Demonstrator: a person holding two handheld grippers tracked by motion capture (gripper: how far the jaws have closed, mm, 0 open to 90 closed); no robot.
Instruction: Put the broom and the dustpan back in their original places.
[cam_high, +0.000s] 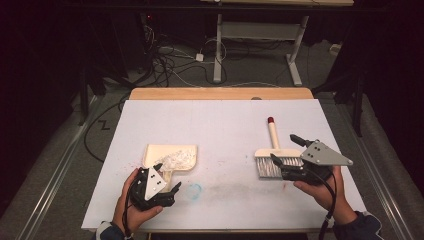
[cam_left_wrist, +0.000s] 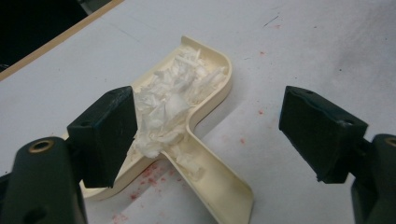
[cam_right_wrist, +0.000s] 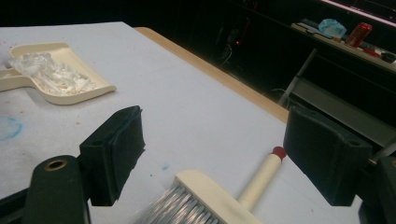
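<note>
A white sheet (cam_high: 220, 135) covers most of the wooden table (cam_high: 220, 93), and it carries faint red specks and a pale blue smudge (cam_high: 194, 190) near the front edge.

On the left half lies a cream dustpan (cam_high: 155, 152), flat on the sheet, its handle pointing toward the person. In the left gripper view the dustpan (cam_left_wrist: 219, 93) is seen from the handle end, and its handle (cam_left_wrist: 219, 186) runs down between the two black jaws without touching either.

On the right half lies a hand brush (cam_high: 272, 150), flat, with its pale bristles toward the person and its cream handle pointing away, ending in a red tip (cam_high: 270, 120). In the right gripper view the brush (cam_right_wrist: 210, 191) lies low between the jaws, bristles nearest the camera and the red tip (cam_right_wrist: 279, 151) close to the right jaw.

The left gripper (cam_high: 167, 185), held in the person's left hand (cam_high: 131, 200), sits just behind the dustpan's handle; its jaws stand wide apart and released, holding nothing. The right gripper (cam_high: 285, 150), held in the right hand (cam_high: 325, 187), is at the brush's bristle end; its jaws also stand spread and released, the brush lying free on the sheet below them.

Inside the dustpan sits a heap of white shredded scraps (cam_left_wrist: 173, 102), piled against the back wall and spilling a little onto the handle; from the high view the heap (cam_high: 176, 158) fills the pan's right part.
</note>
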